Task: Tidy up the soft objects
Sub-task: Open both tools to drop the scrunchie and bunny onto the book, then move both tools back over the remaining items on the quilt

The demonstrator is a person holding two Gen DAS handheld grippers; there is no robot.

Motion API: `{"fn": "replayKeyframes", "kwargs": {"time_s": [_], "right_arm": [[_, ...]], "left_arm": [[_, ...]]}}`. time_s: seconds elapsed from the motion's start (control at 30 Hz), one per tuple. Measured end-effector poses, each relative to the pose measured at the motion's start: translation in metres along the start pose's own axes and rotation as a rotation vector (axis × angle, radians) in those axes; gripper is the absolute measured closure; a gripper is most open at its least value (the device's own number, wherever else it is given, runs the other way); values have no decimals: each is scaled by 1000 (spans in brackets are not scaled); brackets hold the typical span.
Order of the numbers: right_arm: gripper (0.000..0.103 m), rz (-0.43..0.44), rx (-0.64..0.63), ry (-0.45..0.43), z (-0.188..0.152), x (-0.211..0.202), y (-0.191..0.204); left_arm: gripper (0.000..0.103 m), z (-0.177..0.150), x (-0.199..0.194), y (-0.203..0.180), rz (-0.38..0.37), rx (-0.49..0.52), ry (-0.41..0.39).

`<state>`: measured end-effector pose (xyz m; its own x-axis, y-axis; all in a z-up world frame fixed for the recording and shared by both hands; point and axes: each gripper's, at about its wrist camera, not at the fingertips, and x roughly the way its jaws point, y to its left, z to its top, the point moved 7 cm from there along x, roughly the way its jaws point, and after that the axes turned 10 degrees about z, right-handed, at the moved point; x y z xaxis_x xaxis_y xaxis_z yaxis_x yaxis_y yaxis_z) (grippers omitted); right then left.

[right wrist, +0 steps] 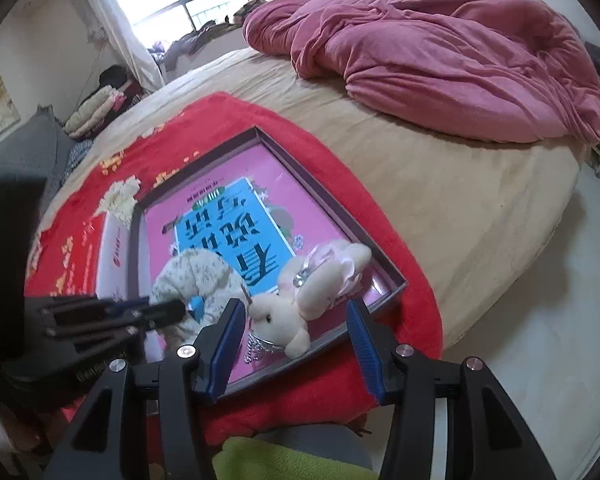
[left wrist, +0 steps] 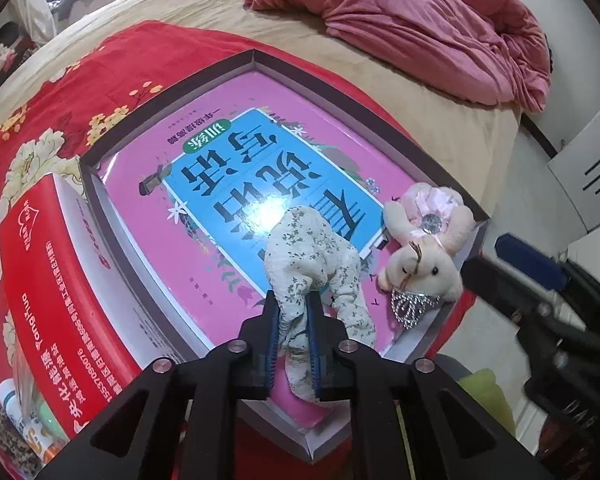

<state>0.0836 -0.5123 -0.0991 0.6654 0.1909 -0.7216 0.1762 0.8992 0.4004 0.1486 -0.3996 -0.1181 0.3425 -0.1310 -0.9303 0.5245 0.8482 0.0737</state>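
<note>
Left claw (left wrist: 294, 316) around floral cloth (left wrist: 316, 256), red blanket (left wrist: 60, 92)

The left gripper (right wrist: 156, 314) is motion-blurred in the right wrist view. The floral cloth (left wrist: 312, 264) hides part of the book (left wrist: 236, 176); the red box (left wrist: 56, 280) runs off the left wrist view's edge.

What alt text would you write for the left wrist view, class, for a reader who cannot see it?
The left gripper pinches a floral cloth over a shallow box lined with a pink and blue book. A plush rabbit lies in the box's corner, on a bed with a red blanket.
</note>
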Motion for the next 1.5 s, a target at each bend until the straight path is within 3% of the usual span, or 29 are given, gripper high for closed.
{"fn": "replayKeyframes", "kwargs": {"time_s": [0.07, 0.37, 0.43, 0.5, 0.73, 0.87, 1.0, 1.5], "right_arm": [[51, -5, 8, -12, 2, -4, -1], [50, -14, 18, -31, 8, -13, 2], [49, -13, 16, -38, 10, -17, 3], [48, -20, 18, -47, 12, -21, 3], [48, -21, 18, -70, 17, -34, 9], [47, -19, 2, -84, 19, -41, 17], [44, -15, -20, -93, 21, -47, 28], [41, 35, -168, -106, 22, -57, 111]], "left_arm": [[81, -2, -1, -2, 3, 7, 1], [79, -7, -11, 0, -7, 10, -6], [75, -8, -18, -1, -16, 7, -21], [62, -9, -22, -1, -16, 9, -28], [58, -16, -39, 3, -30, -10, -55], [46, -20, -59, 10, -37, -35, -95], [33, -26, -81, 24, -44, -71, -139], [28, -75, -146, 127, 19, -276, -238]]}}
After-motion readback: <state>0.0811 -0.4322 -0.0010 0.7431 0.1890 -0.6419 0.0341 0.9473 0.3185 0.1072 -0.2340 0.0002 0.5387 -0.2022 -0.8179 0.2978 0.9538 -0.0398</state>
